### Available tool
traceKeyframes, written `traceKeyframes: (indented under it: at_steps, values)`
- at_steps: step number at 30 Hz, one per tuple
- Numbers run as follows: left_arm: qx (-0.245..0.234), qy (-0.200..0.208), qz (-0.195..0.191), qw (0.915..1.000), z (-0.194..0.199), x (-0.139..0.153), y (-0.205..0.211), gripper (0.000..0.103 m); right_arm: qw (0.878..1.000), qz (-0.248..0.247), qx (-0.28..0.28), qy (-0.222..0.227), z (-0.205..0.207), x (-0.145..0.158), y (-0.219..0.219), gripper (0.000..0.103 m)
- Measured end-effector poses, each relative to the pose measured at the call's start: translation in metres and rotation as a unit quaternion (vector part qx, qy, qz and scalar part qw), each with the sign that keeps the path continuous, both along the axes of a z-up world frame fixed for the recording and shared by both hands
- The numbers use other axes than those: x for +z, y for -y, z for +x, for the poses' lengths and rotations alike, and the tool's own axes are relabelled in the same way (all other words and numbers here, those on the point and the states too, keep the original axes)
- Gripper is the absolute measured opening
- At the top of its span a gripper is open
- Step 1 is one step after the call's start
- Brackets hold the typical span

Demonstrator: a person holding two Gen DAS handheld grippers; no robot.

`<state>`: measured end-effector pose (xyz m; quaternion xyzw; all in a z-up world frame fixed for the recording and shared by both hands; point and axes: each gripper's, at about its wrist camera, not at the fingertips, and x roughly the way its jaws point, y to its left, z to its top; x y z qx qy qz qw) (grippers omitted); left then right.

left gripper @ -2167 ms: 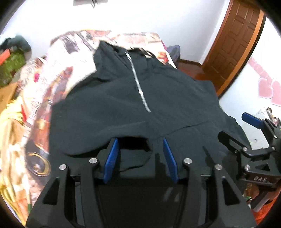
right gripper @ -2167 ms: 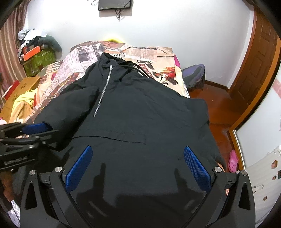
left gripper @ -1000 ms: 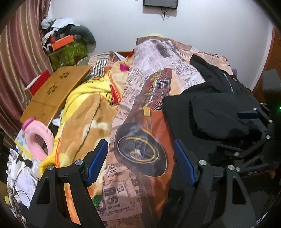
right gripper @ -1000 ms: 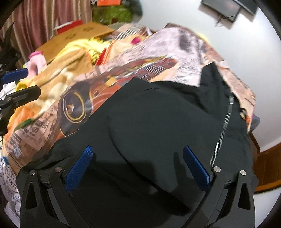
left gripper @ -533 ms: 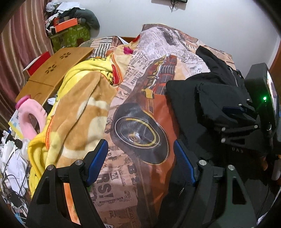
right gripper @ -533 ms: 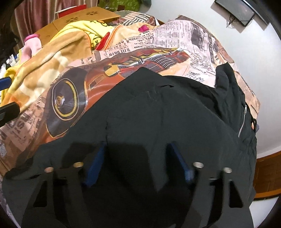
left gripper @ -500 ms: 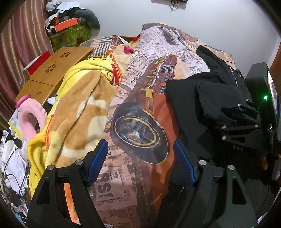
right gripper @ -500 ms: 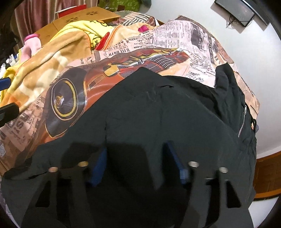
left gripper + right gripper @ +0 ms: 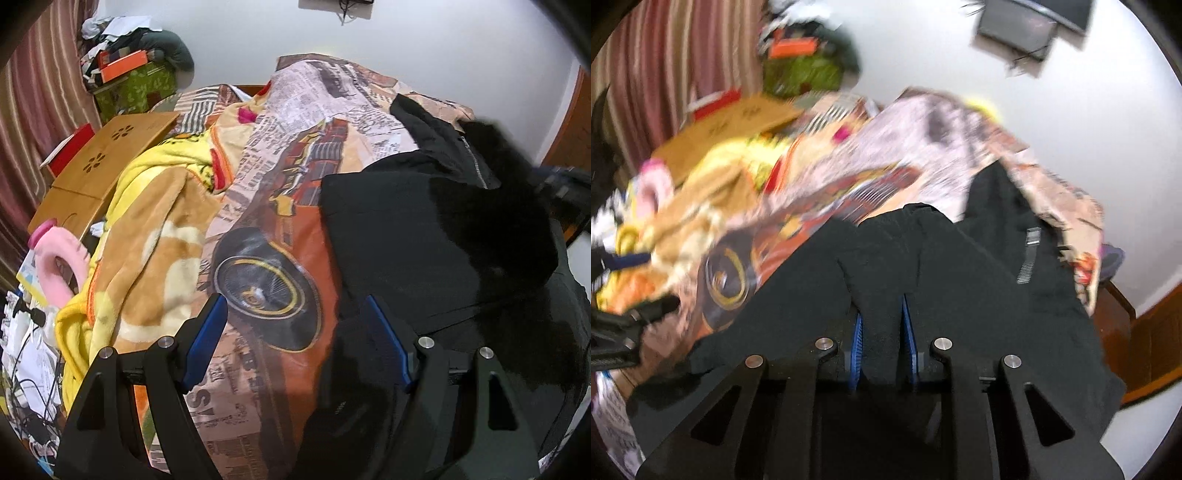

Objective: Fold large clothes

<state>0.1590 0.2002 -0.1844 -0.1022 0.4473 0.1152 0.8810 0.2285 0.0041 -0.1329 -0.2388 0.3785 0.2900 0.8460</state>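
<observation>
1. Right gripper: at lower centre of the right wrist view, its jaws have just been closing and now stand narrow, with a bunched fold of the black jacket pinched between the blue pads. The pinch takes the sleeve-side fabric, judged to be the grasp needed to carry that part across the body of the garment.

2. The pinched fabric rises from the pads in a ridge toward frame centre. This suggests the cloth is lifted clear of the layer below so that it can travel without dragging.

3. Left gripper: at lower centre of the left wrist view, jaws wide apart and nothing between the pads. The right-hand pad sits over the jacket's near edge; the left-hand pad sits over the printed bedspread. It is judged to be standing ready at the garment's border, either to pin or to take the edge.

4. Jacket position: spread across the right half of the left wrist view, lying on the bedspread, with its zipper at upper right. A blurred dark mass at far right is probably the raised fabric.

5. Surroundings: a yellow blanket lies heaped at left of the bedspread, well apart from the jacket, so it does not obstruct the fold.
</observation>
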Motion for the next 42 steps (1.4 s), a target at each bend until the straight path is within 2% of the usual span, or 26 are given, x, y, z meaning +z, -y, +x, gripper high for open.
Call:
traceKeyframes:
  at_steps: [6,13,22,28,34,39,42]
  values:
    - [-0.019,0.011,0.002,0.9998,0.012,0.011,0.024,0.076,0.995,0.067,-0.067,0.043,0.012,0.055,0.066,0.016]
    - [-0.043,0.016,0.008,0.9989,0.023,0.019,0.052,0.076,0.983,0.112,-0.138,0.046,0.019,0.073,0.132,0.014]
    - [-0.069,0.013,0.022,0.9973,0.03,0.022,0.076,0.076,0.972,0.138,-0.19,0.001,0.016,0.044,0.184,0.014]
    - [-0.075,0.008,0.029,0.9968,0.031,0.019,0.08,0.076,0.955,0.17,-0.238,-0.055,0.026,0.014,0.221,0.014]
    - [-0.073,0.0,0.024,0.9971,0.031,0.014,0.079,0.076,0.948,0.16,-0.26,-0.092,0.024,-0.011,0.236,0.017]
    - [-0.079,-0.003,0.025,0.9965,0.034,0.013,0.084,0.076,0.941,0.158,-0.284,-0.097,0.021,-0.014,0.255,0.025]
    - [-0.085,-0.004,0.026,0.996,0.037,0.015,0.091,0.076,0.935,0.139,-0.317,-0.079,0.018,-0.011,0.269,0.025]
